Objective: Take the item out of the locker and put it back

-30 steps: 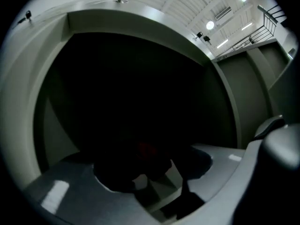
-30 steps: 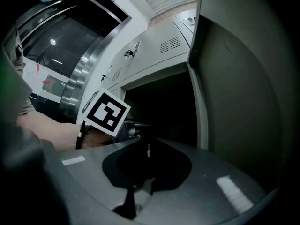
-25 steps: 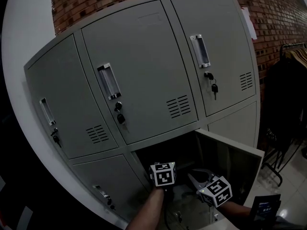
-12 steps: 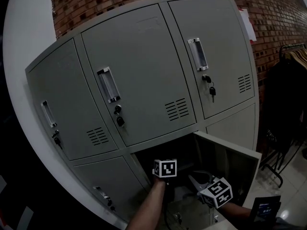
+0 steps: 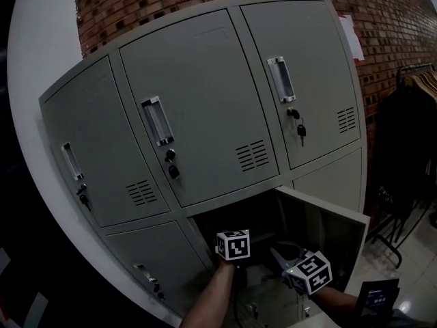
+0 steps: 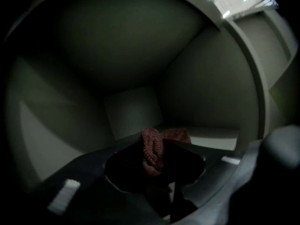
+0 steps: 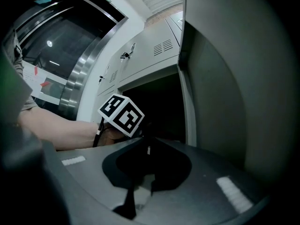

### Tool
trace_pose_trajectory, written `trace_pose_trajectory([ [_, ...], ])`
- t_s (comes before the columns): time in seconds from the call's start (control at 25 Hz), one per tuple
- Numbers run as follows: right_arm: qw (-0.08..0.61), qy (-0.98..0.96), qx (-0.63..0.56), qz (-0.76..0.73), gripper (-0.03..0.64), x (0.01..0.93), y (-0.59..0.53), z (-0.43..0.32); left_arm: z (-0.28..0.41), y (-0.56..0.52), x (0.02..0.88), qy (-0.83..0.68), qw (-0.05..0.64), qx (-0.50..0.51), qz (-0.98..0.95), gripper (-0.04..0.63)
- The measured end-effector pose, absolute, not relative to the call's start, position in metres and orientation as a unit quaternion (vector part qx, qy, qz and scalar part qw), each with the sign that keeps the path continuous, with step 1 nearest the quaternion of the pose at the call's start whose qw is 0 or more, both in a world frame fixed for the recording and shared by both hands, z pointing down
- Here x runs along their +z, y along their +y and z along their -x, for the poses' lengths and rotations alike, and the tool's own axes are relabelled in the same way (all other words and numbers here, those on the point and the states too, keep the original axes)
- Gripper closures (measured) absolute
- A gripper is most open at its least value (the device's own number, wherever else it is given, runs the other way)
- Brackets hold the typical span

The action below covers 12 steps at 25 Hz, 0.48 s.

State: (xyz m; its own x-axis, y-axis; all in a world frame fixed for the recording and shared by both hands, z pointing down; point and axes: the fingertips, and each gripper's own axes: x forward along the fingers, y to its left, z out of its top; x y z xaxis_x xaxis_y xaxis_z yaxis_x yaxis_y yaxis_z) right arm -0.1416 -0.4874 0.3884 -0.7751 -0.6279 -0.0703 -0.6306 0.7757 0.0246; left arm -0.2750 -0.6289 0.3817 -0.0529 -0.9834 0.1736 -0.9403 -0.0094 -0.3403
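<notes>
Left gripper point(image 6: 154, 165): the jaws have just been closing and pinch the reddish-brown knitted item point(image 6: 151, 146) between them, inside the locker point(image 6: 133, 111). Right gripper point(image 7: 147, 153): jaws pressed together, empty; the open door point(image 7: 225, 88) stands just right of them.

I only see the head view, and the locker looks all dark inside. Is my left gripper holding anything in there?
Observer: Yes. In the left gripper view, the left gripper has just been closing its jaws, and they now pinch a reddish, bumpy soft item inside the locker.
Operator: What about my right gripper? Is it holding something too?
Observer: No. In the right gripper view, the right gripper has its jaws together with nothing between them. It sits outside the locker, next to the inside of the open door.
</notes>
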Motion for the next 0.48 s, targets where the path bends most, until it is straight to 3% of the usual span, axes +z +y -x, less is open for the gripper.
trace_pose_trajectory([
  [0.48, 0.031, 0.94, 0.026, 0.339, 0.611, 0.381, -0.472, 0.152, 0.256, -0.541, 0.333, 0.677, 0.089, -0.052, 0.728, 0.494],
])
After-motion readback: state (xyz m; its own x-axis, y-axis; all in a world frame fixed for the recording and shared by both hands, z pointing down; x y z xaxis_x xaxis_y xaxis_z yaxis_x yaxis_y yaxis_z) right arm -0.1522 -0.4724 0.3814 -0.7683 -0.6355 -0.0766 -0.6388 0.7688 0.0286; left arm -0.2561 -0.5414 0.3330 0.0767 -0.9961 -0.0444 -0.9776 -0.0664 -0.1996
